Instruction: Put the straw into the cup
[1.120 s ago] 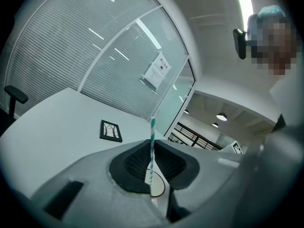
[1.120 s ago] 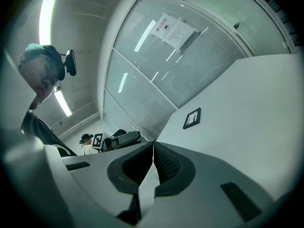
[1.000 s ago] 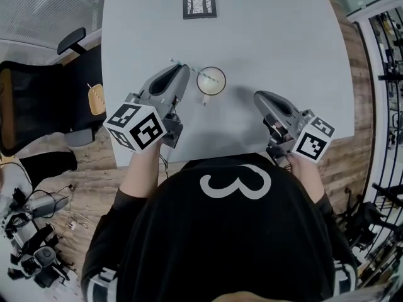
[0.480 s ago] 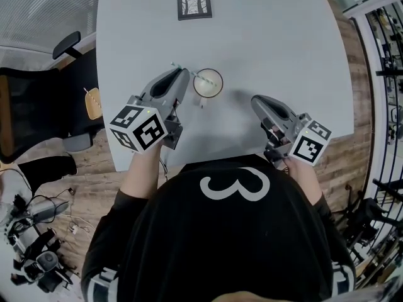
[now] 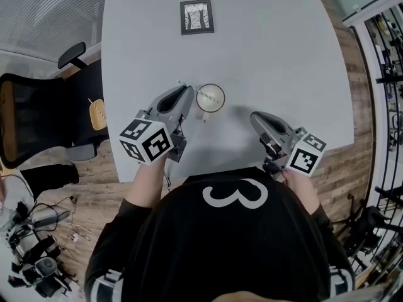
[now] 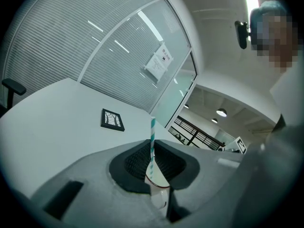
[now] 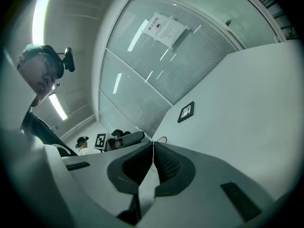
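1. Right now, the left tongs [image 5: 187, 89] are clenched on the straw [image 6: 152, 136], a teal-and-white striped one. The left gripper view shows it pinched between the ribbed pads, standing nearly upright.
2. The straw's lower end is at the mouth of the white cup [image 5: 210, 98]. In the head view its upper end pokes out up-left past the tong tips. Cannot tell if it reaches the cup's bottom.
3. The cup stands upright on the white worktop [image 5: 271, 49], just right of the left tong tips. In the left gripper view it sits directly below the jaws.
4. Left arm pose: the forearm reaches forward from the body's left side. The tongs point away from the person, angled a little toward the cup, nose slightly down. The left marker cube [image 5: 147, 142] is at the rear, over the worktop's near edge.
5. The right tongs [image 5: 255, 116] are clenched on nothing, with the pads pressed together in the right gripper view.
6. Right arm pose: held close to the body, with the tongs over the worktop to the right of the cup and apart from it. They point forward and slightly inward, with the right marker cube [image 5: 306, 156] at the near edge.
7. A framed picture [image 5: 197, 17] lies flat at the worktop's far centre.
8. A black office chair [image 5: 31, 115] is left of the worktop.
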The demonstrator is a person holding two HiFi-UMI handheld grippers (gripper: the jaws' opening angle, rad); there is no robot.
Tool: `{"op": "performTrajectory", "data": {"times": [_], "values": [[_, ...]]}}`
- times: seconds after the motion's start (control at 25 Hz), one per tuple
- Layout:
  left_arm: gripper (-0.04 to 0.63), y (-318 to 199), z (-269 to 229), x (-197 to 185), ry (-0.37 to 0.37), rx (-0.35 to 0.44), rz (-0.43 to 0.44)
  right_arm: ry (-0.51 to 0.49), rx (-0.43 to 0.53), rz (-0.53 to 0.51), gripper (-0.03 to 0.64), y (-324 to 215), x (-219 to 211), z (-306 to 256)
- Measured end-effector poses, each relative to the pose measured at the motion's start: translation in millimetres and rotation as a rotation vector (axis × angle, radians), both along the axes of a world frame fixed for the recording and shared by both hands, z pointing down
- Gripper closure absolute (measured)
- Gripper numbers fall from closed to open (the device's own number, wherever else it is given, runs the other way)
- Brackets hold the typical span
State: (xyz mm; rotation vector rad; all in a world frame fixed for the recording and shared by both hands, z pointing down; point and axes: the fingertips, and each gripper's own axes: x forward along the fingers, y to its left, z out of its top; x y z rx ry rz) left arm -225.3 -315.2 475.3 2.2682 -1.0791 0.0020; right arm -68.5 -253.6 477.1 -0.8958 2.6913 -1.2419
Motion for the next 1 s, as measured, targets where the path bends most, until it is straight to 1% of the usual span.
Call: {"op": "performTrajectory", "data": {"times": [0.32, 0.48, 0.68, 0.84, 1.0], "values": [[0.558, 0, 5, 1, 0.006, -0.003, -0.003, 0.000, -0.008, -0.007, 0.601, -1, -2, 3], [0.558, -1, 9, -1, 0.022, -0.012, -0.004, 0.005, -0.017, -0.012, 0.601, -2, -4, 9], [0.558, -1, 10, -2, 0.019, -0.008, 0.010, 0.001, -0.026, -0.029, 0.601, -3, -12, 13], [0.557, -1, 14, -2, 0.026, -0.025, 0.032, 0.000, -0.033, -0.043, 0.601, -6, -18, 17], [0.557, -1, 15, -6, 0.023, -0.031, 0.019, 0.005, -0.038, -0.056, 0.601, -6, -20, 18]]}}
